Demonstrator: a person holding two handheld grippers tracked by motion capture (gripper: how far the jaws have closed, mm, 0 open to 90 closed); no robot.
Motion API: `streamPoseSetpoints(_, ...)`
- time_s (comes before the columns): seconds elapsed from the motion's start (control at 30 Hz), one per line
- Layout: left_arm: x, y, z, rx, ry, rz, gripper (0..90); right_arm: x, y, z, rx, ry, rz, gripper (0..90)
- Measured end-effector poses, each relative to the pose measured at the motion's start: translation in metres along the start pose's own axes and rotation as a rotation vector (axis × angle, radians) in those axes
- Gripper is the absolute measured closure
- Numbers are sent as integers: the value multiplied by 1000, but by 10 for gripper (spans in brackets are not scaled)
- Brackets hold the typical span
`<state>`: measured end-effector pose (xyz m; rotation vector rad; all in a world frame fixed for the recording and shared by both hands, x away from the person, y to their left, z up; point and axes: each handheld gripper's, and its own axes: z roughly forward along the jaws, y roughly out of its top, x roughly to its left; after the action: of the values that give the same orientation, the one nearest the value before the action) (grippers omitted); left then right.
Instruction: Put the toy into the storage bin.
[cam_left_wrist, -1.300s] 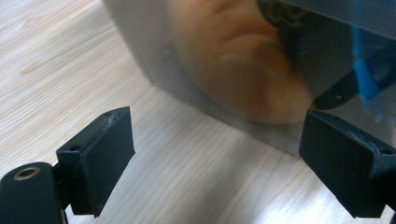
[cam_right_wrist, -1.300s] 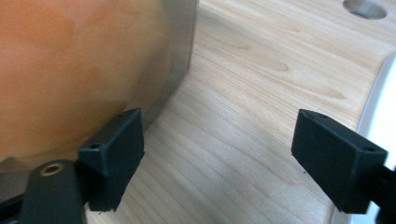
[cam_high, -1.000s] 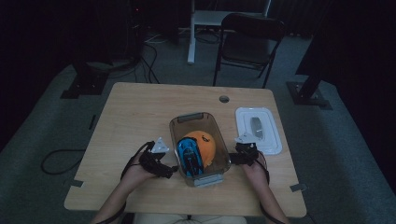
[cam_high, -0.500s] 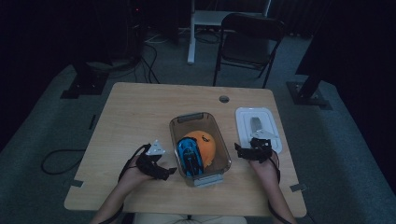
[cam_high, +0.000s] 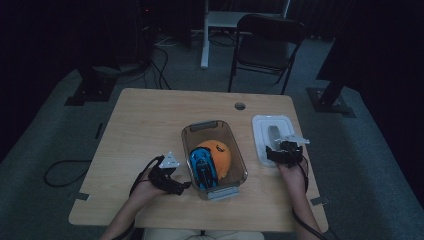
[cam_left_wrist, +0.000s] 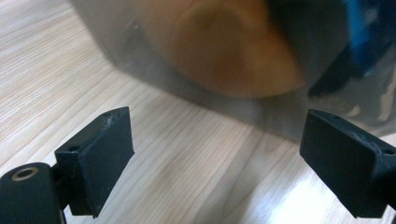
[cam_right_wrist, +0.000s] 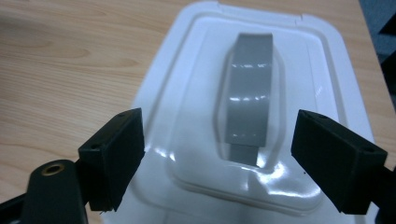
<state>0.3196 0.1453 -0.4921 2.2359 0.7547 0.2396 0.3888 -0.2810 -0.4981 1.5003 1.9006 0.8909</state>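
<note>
A clear plastic bin stands in the middle of the table, with an orange ball and a blue toy car inside. My left gripper rests open at the bin's near left side; its view faces the bin wall, with the ball blurred behind it. My right gripper hovers open over the near end of a white lid. Its jaws have just been closing a little. The lid's grey handle lies beyond the gap of that gripper, untouched.
The wooden table has a cable hole near its far edge. A black folding chair stands behind the table. Cables lie on the floor at the left.
My right gripper has moved to the right, away from the bin's right side and over the white lid. The left gripper and the bin have stayed in place.
</note>
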Motion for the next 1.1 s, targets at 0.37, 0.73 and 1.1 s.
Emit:
streamPoseSetpoints(0.37,-11,5,9,26,-8,41,103,-12,0,11,38,-25,7,169)
streamPoseSetpoints(0.73,-17,10,17,17,-31,48,104,-15,4,13,39,-16,24,169)
streamPoseSetpoints(1.1,-4,-3,9,9,15,14,104,-15,4,22,66,8,35,139)
